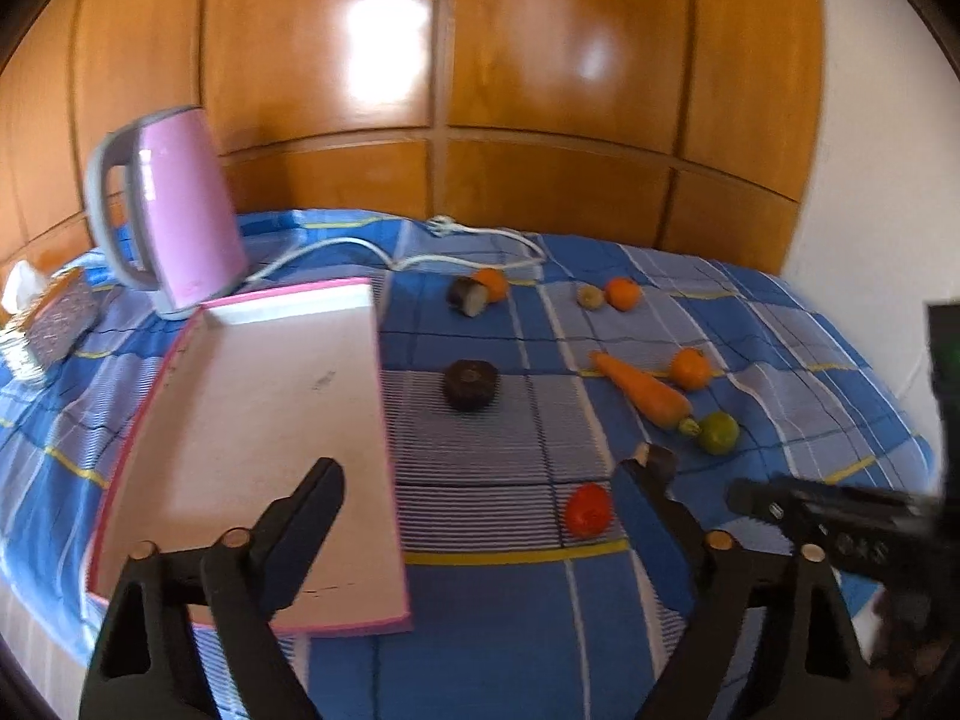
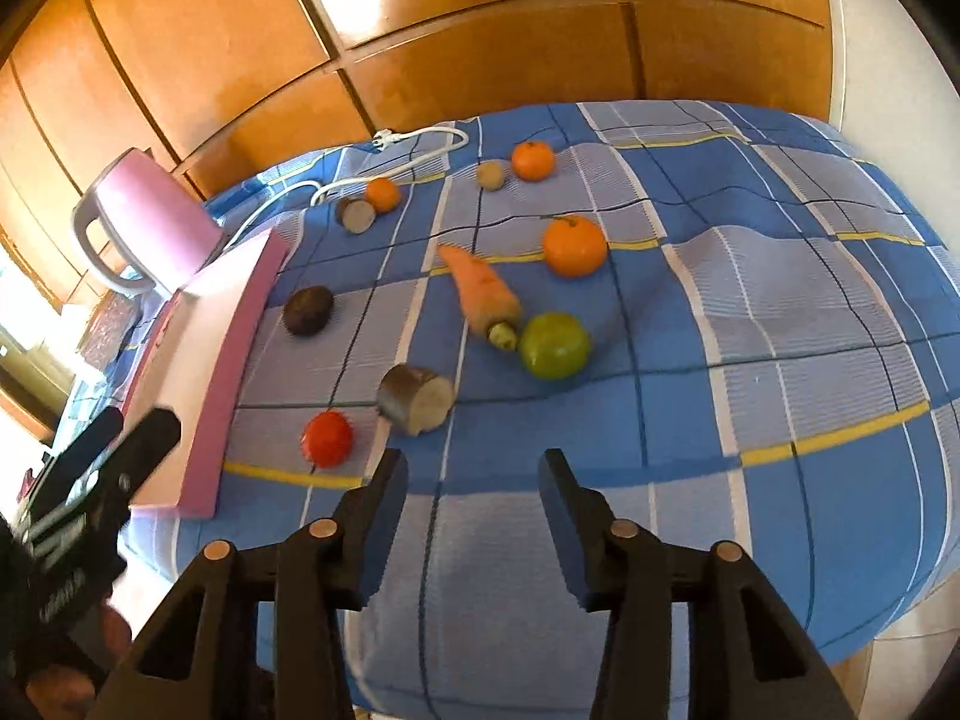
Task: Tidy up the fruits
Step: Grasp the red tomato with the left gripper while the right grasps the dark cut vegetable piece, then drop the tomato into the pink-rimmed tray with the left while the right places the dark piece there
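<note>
Hovering above the blue checked cloth [image 2: 750, 312], the right gripper [image 2: 474, 498] is holding its jaws spread with nothing between them, and the left gripper [image 1: 480, 498] is likewise gaping and empty over the near edge of the pink-rimmed tray [image 1: 252, 420]. From the right gripper, the cut root piece [image 2: 417, 399] is lying closest, at about eleven o'clock, its pale cut face turning toward the camera and its short axis running roughly ten to four. The red tomato [image 2: 327, 438] is sitting just beside it at ten o'clock, near the tray's wall. The green fruit [image 2: 553, 345] is lying at about one o'clock, touching or nearly touching the stem end of the carrot [image 2: 480, 288], whose long axis is pointing from five toward eleven. Oranges [image 2: 575, 245] are resting farther out around twelve. The tray is standing at nine o'clock, unfilled. In the left view the tomato [image 1: 588, 510] is showing just inside the right-hand finger, so the left gripper is probably nearer to it, while the green fruit is likelier suiting the right.
</note>
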Demonstrator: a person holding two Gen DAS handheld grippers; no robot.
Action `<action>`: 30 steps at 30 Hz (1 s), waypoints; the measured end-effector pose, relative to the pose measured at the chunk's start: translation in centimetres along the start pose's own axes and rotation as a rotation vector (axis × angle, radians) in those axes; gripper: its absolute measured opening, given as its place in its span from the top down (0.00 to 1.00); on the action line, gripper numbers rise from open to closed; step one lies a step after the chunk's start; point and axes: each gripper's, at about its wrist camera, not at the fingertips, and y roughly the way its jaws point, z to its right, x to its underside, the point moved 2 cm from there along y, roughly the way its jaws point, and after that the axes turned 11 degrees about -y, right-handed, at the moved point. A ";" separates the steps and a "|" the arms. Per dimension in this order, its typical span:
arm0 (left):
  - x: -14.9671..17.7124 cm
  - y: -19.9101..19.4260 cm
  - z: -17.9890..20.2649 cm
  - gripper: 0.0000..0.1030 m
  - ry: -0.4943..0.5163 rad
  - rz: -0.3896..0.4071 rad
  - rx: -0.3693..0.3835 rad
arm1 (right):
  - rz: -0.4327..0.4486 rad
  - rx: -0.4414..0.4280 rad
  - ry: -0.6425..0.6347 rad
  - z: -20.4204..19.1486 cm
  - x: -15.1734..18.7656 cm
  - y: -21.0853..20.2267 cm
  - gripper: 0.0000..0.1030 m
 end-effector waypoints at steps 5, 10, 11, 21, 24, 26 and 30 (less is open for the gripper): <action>0.7 1.5 1.4 0.24 0.040 -0.083 0.088 | -0.013 -0.040 -0.005 -0.1 -0.7 1.0 0.58; 1.6 3.5 2.9 0.37 0.090 -0.182 0.155 | -0.020 -0.087 0.038 0.0 -1.1 1.7 0.58; 1.8 4.0 3.0 0.39 0.099 -0.200 0.160 | -0.019 -0.099 0.053 0.2 -1.2 1.7 0.58; 2.6 7.2 3.6 0.60 0.127 -0.266 0.140 | -0.046 -0.144 0.070 -0.3 -2.5 3.5 0.58; 2.7 7.9 3.3 0.72 0.112 -0.275 0.137 | -0.058 -0.140 0.059 -0.7 -3.0 4.3 0.58; 2.7 8.1 3.1 0.75 0.114 -0.268 0.138 | -0.065 -0.133 0.053 -0.8 -3.2 4.8 0.58; 2.8 7.9 2.8 0.75 0.105 -0.255 0.138 | -0.107 -0.113 0.033 -1.3 -3.2 6.4 0.58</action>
